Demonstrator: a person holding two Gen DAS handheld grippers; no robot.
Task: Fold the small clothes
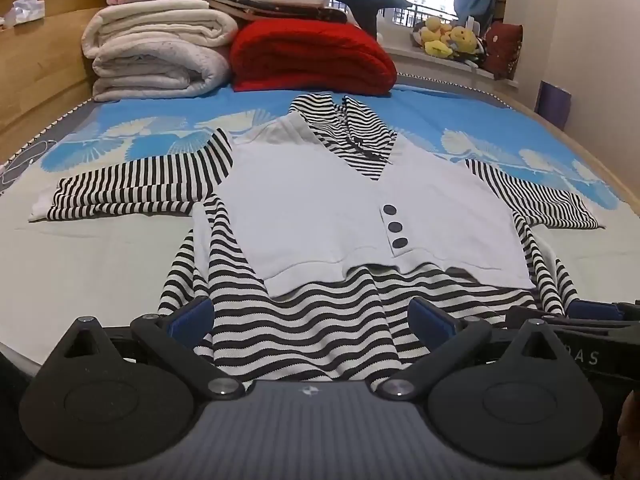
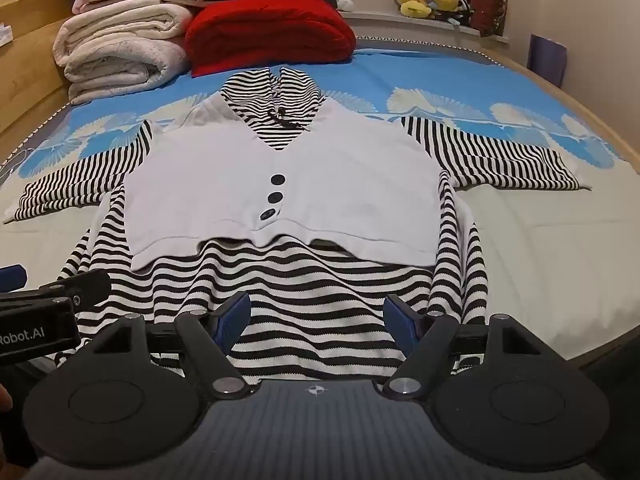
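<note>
A small black-and-white striped top with a pale grey vest front and three dark buttons lies flat on the bed, sleeves spread to both sides, hood at the far end. My left gripper is open, its blue pads on either side of the striped hem at the garment's near left. My right gripper is open over the hem at the near right. Each gripper shows at the edge of the other's view: the right one, the left one.
Folded white quilts and a red blanket are stacked at the bed's far end. A wooden headboard runs along the left. Plush toys sit on the windowsill. The blue patterned sheet lies beyond the garment.
</note>
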